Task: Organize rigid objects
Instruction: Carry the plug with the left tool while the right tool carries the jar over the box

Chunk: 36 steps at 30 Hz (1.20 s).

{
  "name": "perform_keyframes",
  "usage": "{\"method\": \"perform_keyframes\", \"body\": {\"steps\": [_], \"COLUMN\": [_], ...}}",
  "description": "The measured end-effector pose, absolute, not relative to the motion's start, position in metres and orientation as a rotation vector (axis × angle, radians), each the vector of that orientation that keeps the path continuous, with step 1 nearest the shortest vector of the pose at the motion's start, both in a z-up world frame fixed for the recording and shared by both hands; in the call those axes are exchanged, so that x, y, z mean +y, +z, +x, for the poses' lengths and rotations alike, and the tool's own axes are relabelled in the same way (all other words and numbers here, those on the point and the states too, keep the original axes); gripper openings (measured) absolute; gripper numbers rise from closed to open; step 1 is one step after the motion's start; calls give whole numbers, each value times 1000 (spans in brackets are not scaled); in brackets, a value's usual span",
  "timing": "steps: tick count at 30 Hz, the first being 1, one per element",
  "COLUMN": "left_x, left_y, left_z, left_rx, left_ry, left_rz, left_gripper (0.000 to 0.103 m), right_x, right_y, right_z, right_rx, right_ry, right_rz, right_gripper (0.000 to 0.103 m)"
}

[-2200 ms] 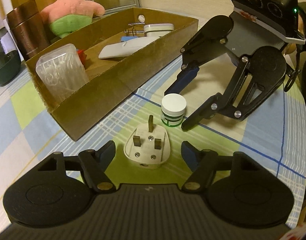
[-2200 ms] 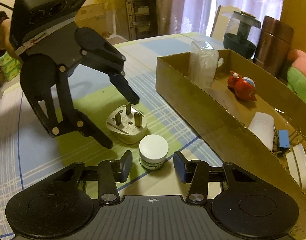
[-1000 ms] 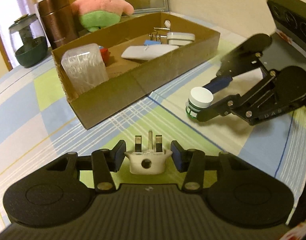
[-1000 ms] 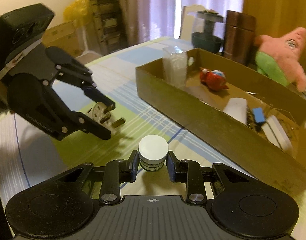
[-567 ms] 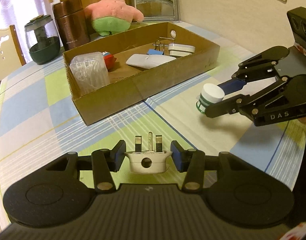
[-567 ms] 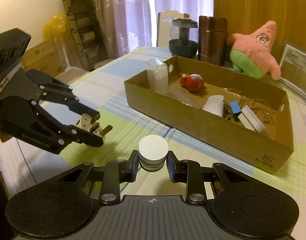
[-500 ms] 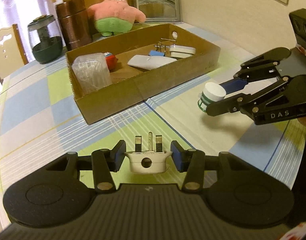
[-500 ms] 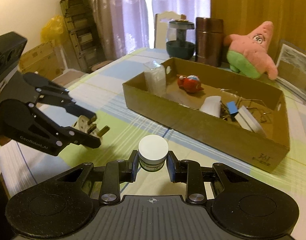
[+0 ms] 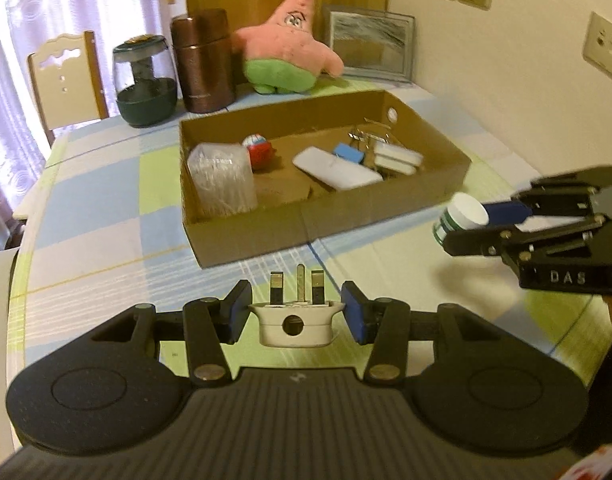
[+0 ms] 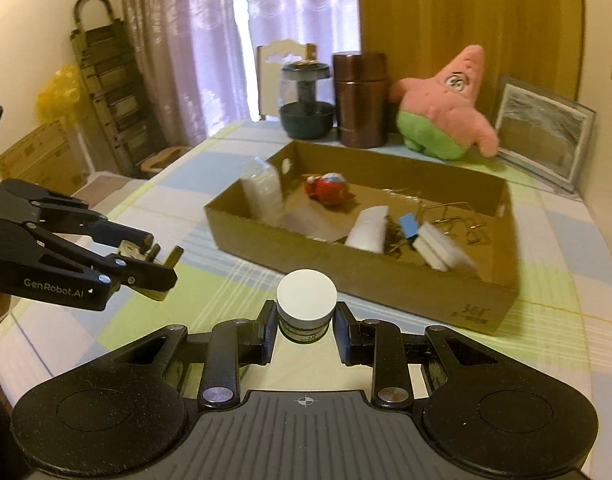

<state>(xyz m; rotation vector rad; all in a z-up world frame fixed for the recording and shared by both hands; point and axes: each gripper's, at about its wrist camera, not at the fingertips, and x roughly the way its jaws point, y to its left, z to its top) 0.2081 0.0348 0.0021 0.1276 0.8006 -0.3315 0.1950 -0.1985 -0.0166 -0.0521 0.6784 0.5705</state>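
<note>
- Two grippers each carry a load above the checked tablecloth [image 9: 106, 208], and both face the cardboard box [image 9: 306, 220], which lies ahead of them with its long side running across their line of approach.
- The left gripper [image 9: 296, 312] is clamped on the white plug [image 9: 294, 322], squeezing its body from either side; the three pins point forward, toward the box's near wall.
- The right gripper [image 10: 306, 322] grips the small white-capped jar [image 10: 306, 306] by its sides, cap up, with the box wall just beyond its fingertips.
- From the left gripper, the open floor of the box sits ahead and slightly left, between the clear plastic container [image 9: 222, 178] and the flat white case [image 9: 337, 170]; that looks the likeliest landing spot.
- Seen from the left wrist camera, the right gripper hangs off to the right, near the box's right-hand end; neither looks clearly closer to the box.
- Compared with about two seconds ago, much has changed: plug and jar then sat on the cloth between spread fingers, and now both are lifted clear, with the box seen from higher and farther back, so more of its inside shows.
</note>
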Motion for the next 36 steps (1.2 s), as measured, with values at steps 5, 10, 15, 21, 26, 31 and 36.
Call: {"method": "perform_keyframes", "body": {"steps": [5, 10, 15, 21, 26, 31, 36], "left_x": [24, 10, -5, -19, -27, -33, -36], "left_y": [18, 30, 38, 43, 42, 36, 24], "left_z": [220, 237, 258, 292, 321, 346, 365], "left_rx": [779, 758, 740, 735, 737, 743, 761], "left_ry": [-309, -307, -316, -323, -318, -298, -286], "left_rz": [101, 85, 93, 103, 113, 120, 127], "left_gripper": [44, 44, 44, 44, 44, 44, 44], "right_x": [-212, -226, -239, -252, -257, -259, -259], "right_y": [-6, 3, 12, 16, 17, 15, 7], "right_z": [205, 221, 244, 280, 306, 333, 350], "right_rx": [683, 685, 680, 688, 690, 709, 732], "right_ry": [526, 486, 456, 423, 389, 366, 348], "right_rz": [-21, -14, -13, -2, -18, -19, -21], "right_gripper": [27, 27, 27, 27, 27, 27, 27]}}
